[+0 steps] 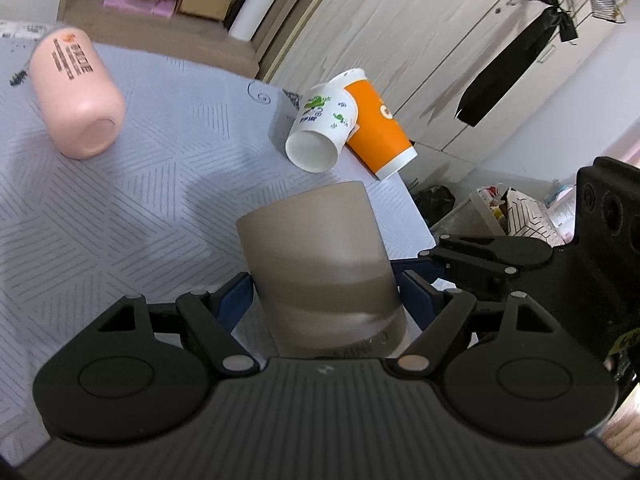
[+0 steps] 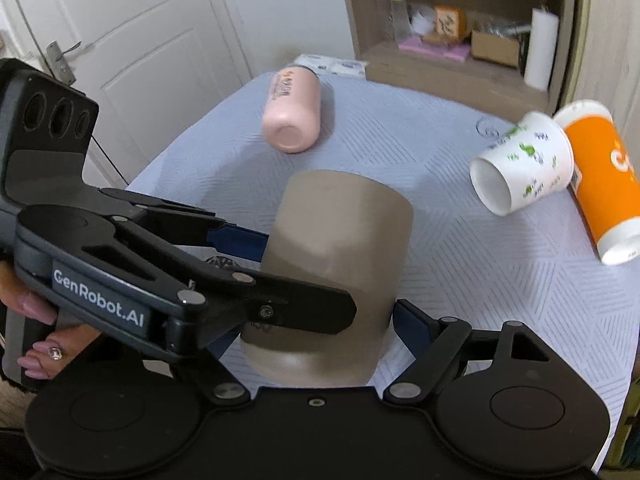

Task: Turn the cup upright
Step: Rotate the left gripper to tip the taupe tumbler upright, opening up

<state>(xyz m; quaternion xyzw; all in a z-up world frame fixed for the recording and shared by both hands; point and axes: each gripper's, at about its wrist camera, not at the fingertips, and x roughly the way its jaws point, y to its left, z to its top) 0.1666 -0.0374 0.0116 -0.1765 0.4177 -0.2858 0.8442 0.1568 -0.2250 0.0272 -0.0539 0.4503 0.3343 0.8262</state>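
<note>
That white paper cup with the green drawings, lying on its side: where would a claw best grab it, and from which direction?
Judging by its pose, around the middle of the wall. The white paper cup lies on its side, leaning on the orange cup, open mouth toward the cameras. Coming from above, with one finger on each curved side, looks safest; squeezing the thin rim would probably crush it.

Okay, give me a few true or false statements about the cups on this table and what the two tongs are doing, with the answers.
1. The brown cup sits between the fingers of both the left tongs and the right tongs. True.
2. The pink bottle stands upright. False: it lies on its side.
3. The white paper cup lies against the orange cup. True.
4. The orange cup is at the table's centre. False: it lies at the edge of the grey tablecloth.
</note>
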